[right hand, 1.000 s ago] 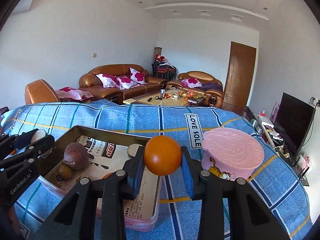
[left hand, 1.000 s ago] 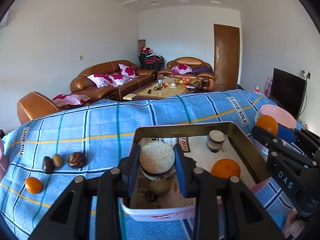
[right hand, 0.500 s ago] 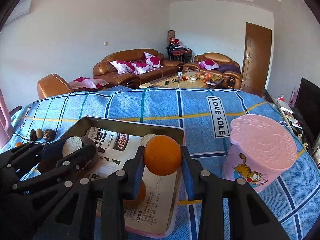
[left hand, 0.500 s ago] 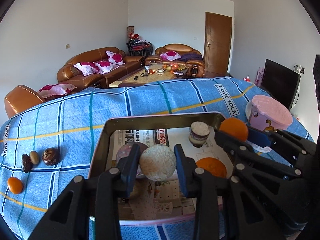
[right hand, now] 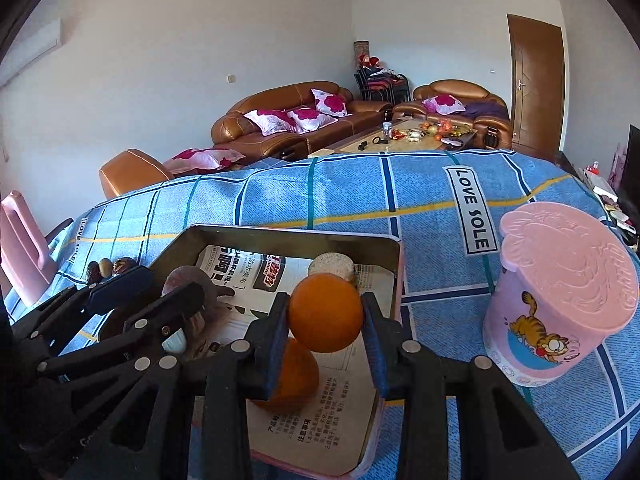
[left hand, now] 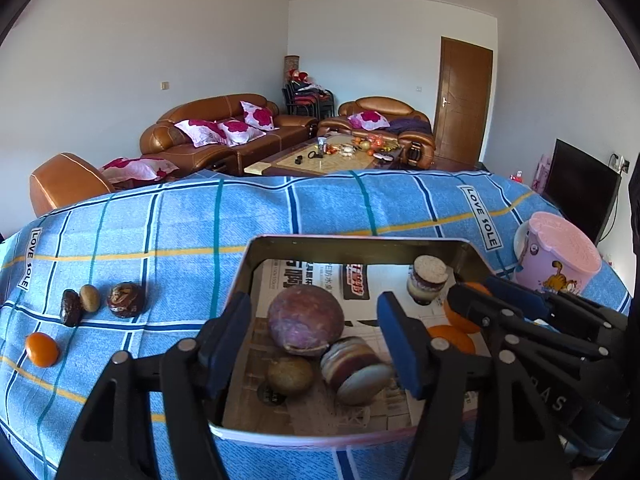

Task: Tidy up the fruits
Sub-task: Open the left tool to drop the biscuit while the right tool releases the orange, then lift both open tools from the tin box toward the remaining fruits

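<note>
Right wrist view: right gripper (right hand: 325, 322) clamps round orange fruit (right hand: 326, 312) above newspaper-lined metal tray (right hand: 394, 276); lower it before release. Left gripper (left hand: 314, 338) jaws opening, nothing gripped.

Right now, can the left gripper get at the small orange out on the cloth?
Probably yes. The left gripper is opening with nothing gripped, and the small orange lies alone on the cloth, clear of the tray.
</note>
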The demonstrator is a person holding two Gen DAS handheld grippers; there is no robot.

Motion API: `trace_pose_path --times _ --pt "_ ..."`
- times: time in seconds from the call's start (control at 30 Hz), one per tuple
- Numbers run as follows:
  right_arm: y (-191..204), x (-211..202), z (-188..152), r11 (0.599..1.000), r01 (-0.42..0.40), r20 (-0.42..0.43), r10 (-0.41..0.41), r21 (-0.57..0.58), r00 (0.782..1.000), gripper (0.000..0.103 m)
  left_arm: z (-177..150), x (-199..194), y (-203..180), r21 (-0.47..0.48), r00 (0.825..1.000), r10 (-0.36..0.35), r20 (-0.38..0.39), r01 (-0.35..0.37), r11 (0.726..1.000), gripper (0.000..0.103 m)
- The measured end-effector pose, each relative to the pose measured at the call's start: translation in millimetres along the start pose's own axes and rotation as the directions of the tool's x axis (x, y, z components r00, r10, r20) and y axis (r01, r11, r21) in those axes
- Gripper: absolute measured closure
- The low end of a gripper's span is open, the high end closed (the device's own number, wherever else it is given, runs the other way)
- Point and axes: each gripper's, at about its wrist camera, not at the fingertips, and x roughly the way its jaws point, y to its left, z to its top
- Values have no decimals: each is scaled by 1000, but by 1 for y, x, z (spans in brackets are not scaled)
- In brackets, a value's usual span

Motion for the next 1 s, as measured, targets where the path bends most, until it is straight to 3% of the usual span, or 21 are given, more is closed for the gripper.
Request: trace_pose_path --times 0.17,0.3,0.33,0.37,0.43,0.47,0.57,0.7,0.8,0.9,1.0 --pt "-2 -4 0 1000 -17 25 17 10 1000 65 -1 -8 5 -14 999 -6 40 6 1000 23" --pt "2 -22 0 1000 16 121 -16 -5 992 65 0 -21 10 -15 994 24 110 -23 1000 1" --pt "2 -29 0 999 33 156 -32 -4 987 59 1 -25 11 -20 990 36 137 -34 999 1" --pt "1 -35 1 998 56 190 -55 -1 980 53 2 -29 14 -27 986 46 163 -42 999 0" --pt "-2 -48 1 995 100 263 -101 18 960 23 5 -35 20 -42 979 65 193 -58 997 0" --pt "-4 -54 1 993 110 298 -115 33 948 19 6 -37 23 -51 975 84 206 -75 996 0" --pt "-9 -68 0 986 144 370 -164 81 915 16 8 -43 31 -67 956 156 248 -143 987 0" --pt "-15 -73 1 972 196 390 -232 130 891 14 6 -47 37 -63 921 250 299 -243 968 0" --pt "-15 -81 0 965 218 440 -260 143 859 14 4 -50 41 -58 898 290 330 -288 956 0" --pt "-10 -86 -7 963 229 501 -269 141 822 3 1 -50 43 -59 889 309 338 -307 950 0" --pt "-4 -85 -8 965 234 502 -259 114 825 2 -2 -46 46 -55 896 317 311 -316 947 0"
